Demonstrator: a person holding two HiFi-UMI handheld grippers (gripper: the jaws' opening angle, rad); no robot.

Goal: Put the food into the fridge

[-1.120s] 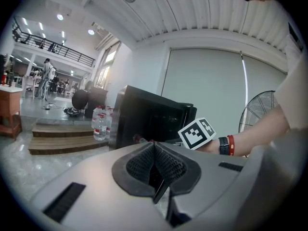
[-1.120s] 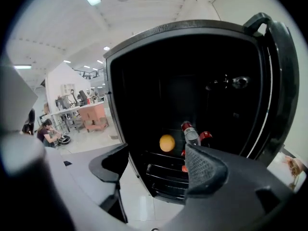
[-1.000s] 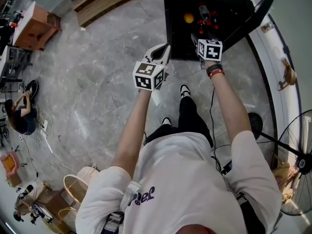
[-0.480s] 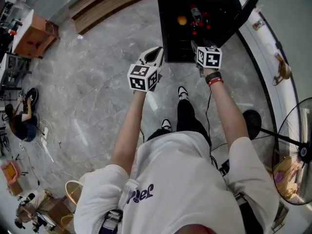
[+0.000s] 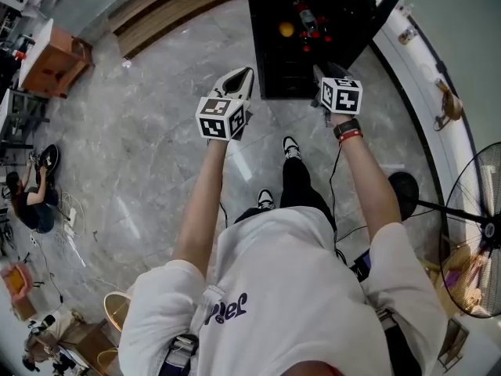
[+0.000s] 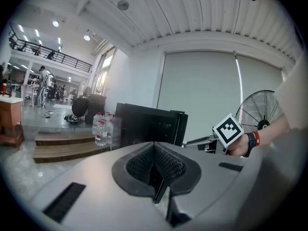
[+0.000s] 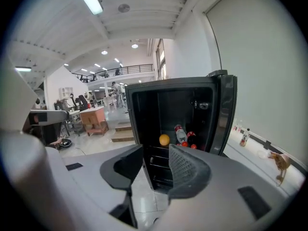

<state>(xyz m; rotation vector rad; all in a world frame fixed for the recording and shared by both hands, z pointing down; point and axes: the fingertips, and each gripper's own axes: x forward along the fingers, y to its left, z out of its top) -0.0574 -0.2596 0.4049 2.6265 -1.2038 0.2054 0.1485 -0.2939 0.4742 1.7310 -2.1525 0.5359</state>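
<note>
The black fridge stands with its door swung open to the right. On a shelf inside lie an orange, a bottle on its side and small red fruits. My right gripper hangs in front of the fridge, a little back from it; its jaws are closing with nothing between them. My left gripper is held out to the fridge's left, shut and empty. In the head view both show in front of the fridge, the left gripper and the right gripper.
Marble floor lies all around. Wooden steps with water bottles run behind the fridge on the left. A standing fan and a white ledge with small items are at the right. A seated person is far left.
The right gripper has drawn back out of the fridge, leaving the food on the shelf. Both grippers and the person have moved away from the fridge.
</note>
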